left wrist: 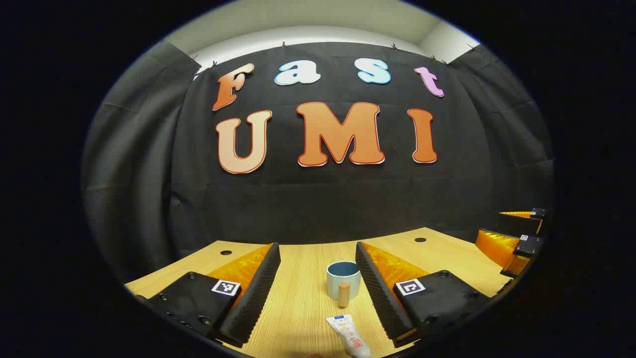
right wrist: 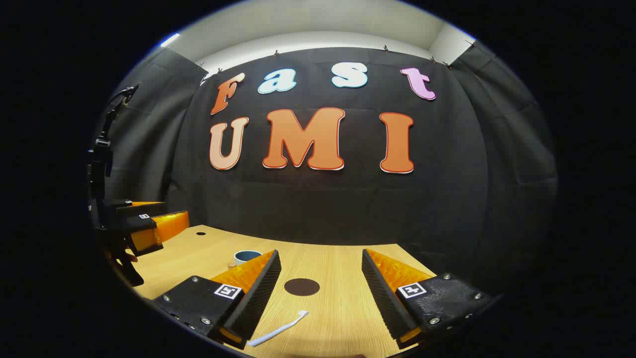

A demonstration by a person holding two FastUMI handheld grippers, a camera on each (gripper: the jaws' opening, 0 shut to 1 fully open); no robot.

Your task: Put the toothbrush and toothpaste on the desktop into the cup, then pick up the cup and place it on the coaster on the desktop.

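In the left gripper view a pale blue cup with a wooden handle stands on the wooden desktop, straight ahead between the fingers of my left gripper, which is open. A white toothpaste tube lies nearer, in front of the cup. In the right gripper view my right gripper is open above the desktop. A white toothbrush lies low between its fingers, and a dark round coaster sits just beyond. The cup peeks out behind the left finger.
The other gripper shows at the right edge of the left gripper view, and as orange and black fingers at the left edge of the right gripper view. Small round holes mark the desktop's back. Black cloth closes the far side.
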